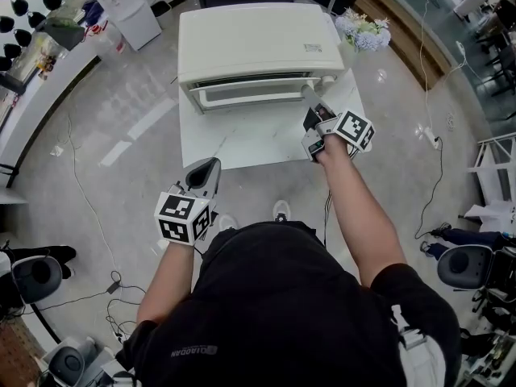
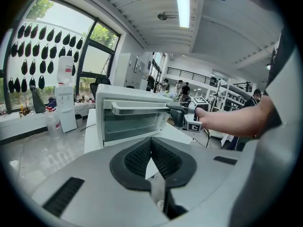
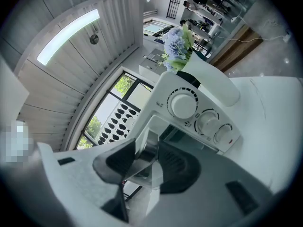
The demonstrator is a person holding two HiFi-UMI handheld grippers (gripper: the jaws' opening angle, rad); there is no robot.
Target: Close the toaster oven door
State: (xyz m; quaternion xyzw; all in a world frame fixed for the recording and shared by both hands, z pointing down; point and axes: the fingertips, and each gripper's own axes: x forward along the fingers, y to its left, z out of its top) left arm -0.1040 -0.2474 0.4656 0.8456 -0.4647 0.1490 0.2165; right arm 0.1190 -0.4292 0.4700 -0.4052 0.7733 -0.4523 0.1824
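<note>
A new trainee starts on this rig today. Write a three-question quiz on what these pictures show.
1. True or false: the door handle sits between the right gripper's open jaws.
2. The toaster oven door is: A) folded down flat; B) shut upright; C) taken off.
3. How many knobs does the toaster oven carry?
Key: 1 true; 2 B; 3 three.
</note>
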